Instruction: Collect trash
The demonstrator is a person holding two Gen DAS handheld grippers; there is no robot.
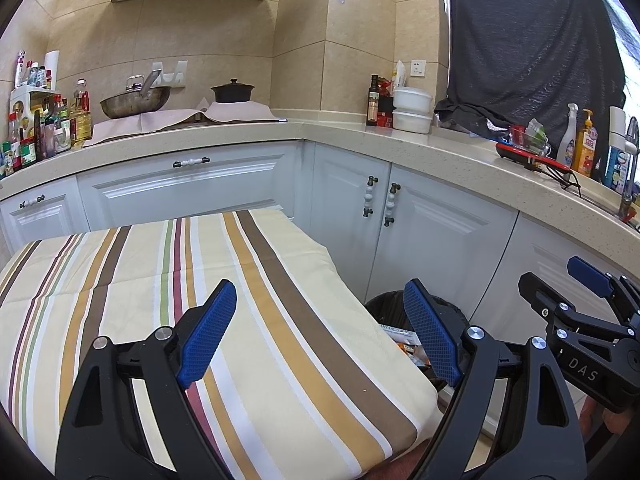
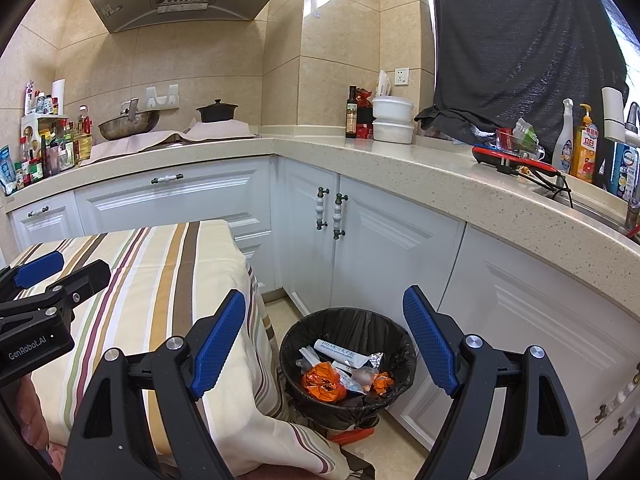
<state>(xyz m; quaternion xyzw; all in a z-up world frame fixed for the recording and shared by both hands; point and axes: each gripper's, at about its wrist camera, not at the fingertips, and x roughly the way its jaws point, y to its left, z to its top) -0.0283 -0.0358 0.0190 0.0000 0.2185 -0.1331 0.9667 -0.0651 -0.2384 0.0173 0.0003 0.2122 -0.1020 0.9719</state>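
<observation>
A black-lined trash bin (image 2: pixel 347 322) stands on the floor beside the striped table (image 2: pixel 160 280). It holds orange wrappers (image 2: pixel 323 382), a white tube (image 2: pixel 340 354) and foil scraps. In the left wrist view the bin (image 1: pixel 384 306) peeks out past the table's right edge. My left gripper (image 1: pixel 324 336) is open and empty above the striped tablecloth (image 1: pixel 160 300). My right gripper (image 2: pixel 326 340) is open and empty above the bin. Each gripper shows in the other's view, the right one (image 1: pixel 580 300) and the left one (image 2: pixel 52 280).
White cabinets (image 2: pixel 380 260) and a beige L-shaped countertop (image 2: pixel 400 160) stand behind. On the counter are a wok (image 2: pixel 128 124), a black pot (image 2: pixel 216 112), bottles (image 2: pixel 351 112), white containers (image 2: pixel 392 120) and a red tray (image 2: pixel 512 158).
</observation>
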